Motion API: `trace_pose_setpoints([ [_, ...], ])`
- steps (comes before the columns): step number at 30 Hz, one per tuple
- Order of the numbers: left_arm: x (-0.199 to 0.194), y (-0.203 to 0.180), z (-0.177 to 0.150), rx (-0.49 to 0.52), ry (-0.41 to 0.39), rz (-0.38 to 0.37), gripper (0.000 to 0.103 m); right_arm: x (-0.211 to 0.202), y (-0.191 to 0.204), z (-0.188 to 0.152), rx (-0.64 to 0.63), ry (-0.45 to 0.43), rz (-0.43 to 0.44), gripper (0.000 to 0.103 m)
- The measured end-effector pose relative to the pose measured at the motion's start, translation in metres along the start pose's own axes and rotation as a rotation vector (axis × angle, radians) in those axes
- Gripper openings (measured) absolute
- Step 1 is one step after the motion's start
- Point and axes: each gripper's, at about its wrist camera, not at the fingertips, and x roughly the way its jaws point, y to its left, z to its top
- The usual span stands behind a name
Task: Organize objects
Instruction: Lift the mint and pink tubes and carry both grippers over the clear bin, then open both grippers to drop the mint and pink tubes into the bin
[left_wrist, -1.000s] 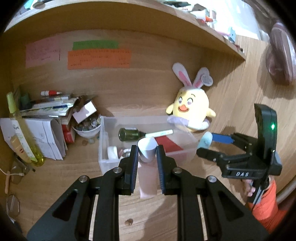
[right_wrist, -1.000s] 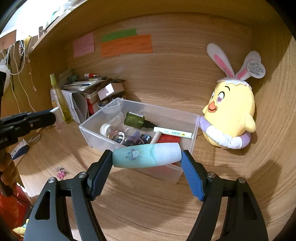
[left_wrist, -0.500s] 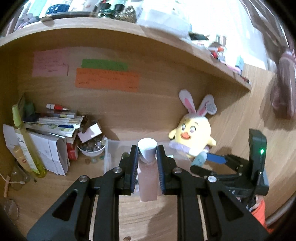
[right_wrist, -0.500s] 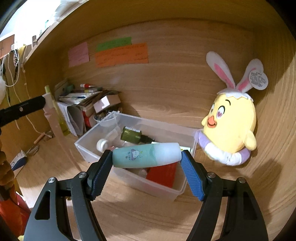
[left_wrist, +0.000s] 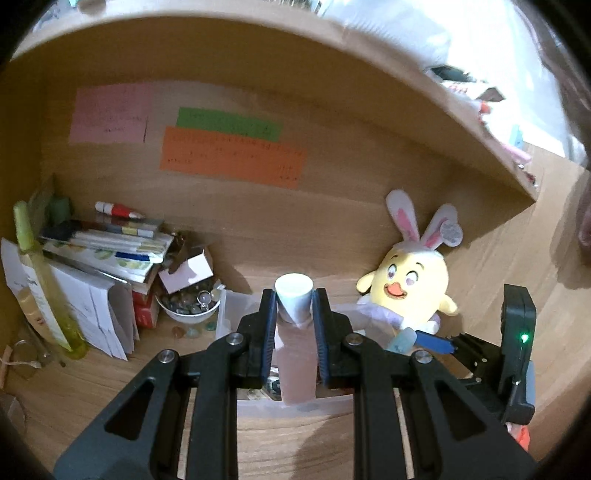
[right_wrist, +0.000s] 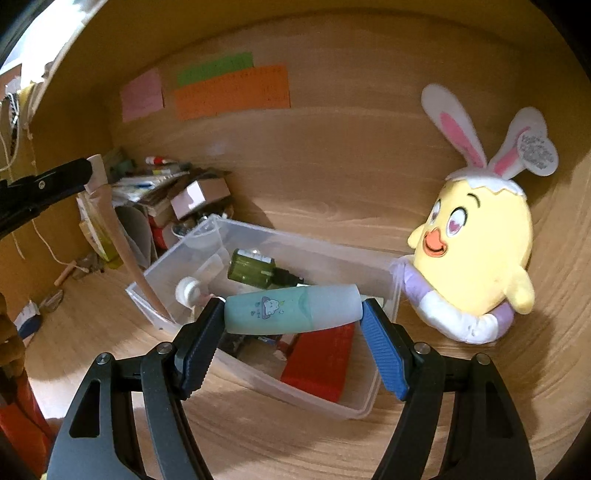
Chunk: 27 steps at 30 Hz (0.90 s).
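Observation:
My left gripper (left_wrist: 294, 325) is shut on a pale pink tube with a white cap (left_wrist: 294, 302), held upright above the near edge of the clear plastic bin (left_wrist: 236, 314). In the right wrist view the pink tube (right_wrist: 110, 214) hangs over the bin's left end (right_wrist: 177, 258). My right gripper (right_wrist: 293, 325) is shut on a teal and white tube (right_wrist: 291, 310), held crosswise over the bin. The bin holds a green bottle (right_wrist: 253, 267), a red box (right_wrist: 319, 363) and small items.
A yellow plush chick with bunny ears (right_wrist: 476, 243) leans on the wall right of the bin. Stacked books and papers (left_wrist: 96, 266), a bowl of marbles (left_wrist: 188, 299) and a yellow-green bottle (left_wrist: 44, 284) crowd the left. A shelf runs overhead.
Both grippers have lifted and tilted, each keeping its tube. The left one now sits higher over the bin's near edge. The right one has moved closer over the bin.

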Motion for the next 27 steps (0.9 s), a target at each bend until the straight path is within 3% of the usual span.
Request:
trace_pose_setpoints([
  [17,0.039,0.004,-0.019,0.045,0.106,0.015,0.018,0.06,-0.003,-0.018,0.015,0.142,0.001,0.071],
  [27,0.054,0.008,-0.051,0.099,0.203,0.041,0.02,0.063,-0.007,-0.019,0.044,0.153,-0.009,0.072],
])
